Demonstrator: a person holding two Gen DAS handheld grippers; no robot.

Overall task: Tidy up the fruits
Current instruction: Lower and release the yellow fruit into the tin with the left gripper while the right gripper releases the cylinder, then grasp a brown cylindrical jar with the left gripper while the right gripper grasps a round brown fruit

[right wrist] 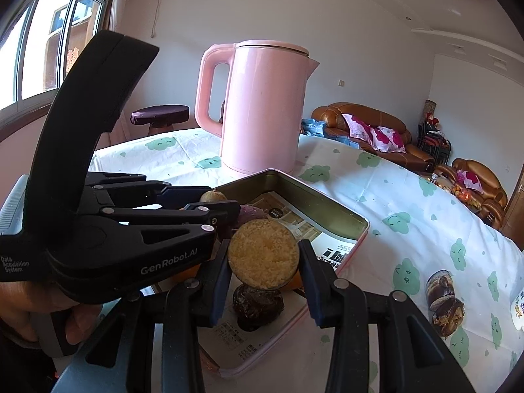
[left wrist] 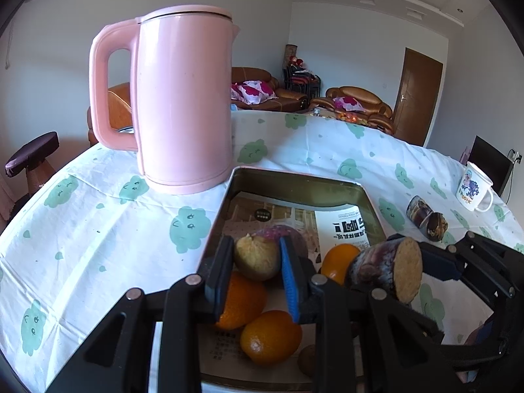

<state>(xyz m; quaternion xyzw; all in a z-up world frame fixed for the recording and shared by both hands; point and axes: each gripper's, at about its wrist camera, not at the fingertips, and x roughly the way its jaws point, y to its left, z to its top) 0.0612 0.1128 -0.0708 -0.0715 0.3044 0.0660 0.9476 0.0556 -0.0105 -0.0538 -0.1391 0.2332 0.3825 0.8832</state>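
Observation:
A metal tin tray (left wrist: 294, 177) lined with printed paper holds several oranges (left wrist: 270, 335) and a purple round fruit (left wrist: 275, 232). Over the tray, my left gripper (left wrist: 255, 276) is shut on a brown, rough-skinned fruit (left wrist: 255, 257) between its blue pads. My right gripper (right wrist: 265, 281) is shut on a purple-skinned chunk (right wrist: 263, 255) whose pale yellow cut face points at the camera. It hangs over the tray's (right wrist: 324, 203) near right part, above a dark lump (right wrist: 257, 304). From the left wrist this chunk (left wrist: 386, 268) shows to the right of my left gripper.
A tall pink kettle (left wrist: 183, 98) stands just behind the tray's far left corner. Two more purple-skinned chunks (left wrist: 425, 217) lie on the cloud-print tablecloth to the right, with a white mug (left wrist: 473, 191) beyond them. A stool and sofas stand past the table.

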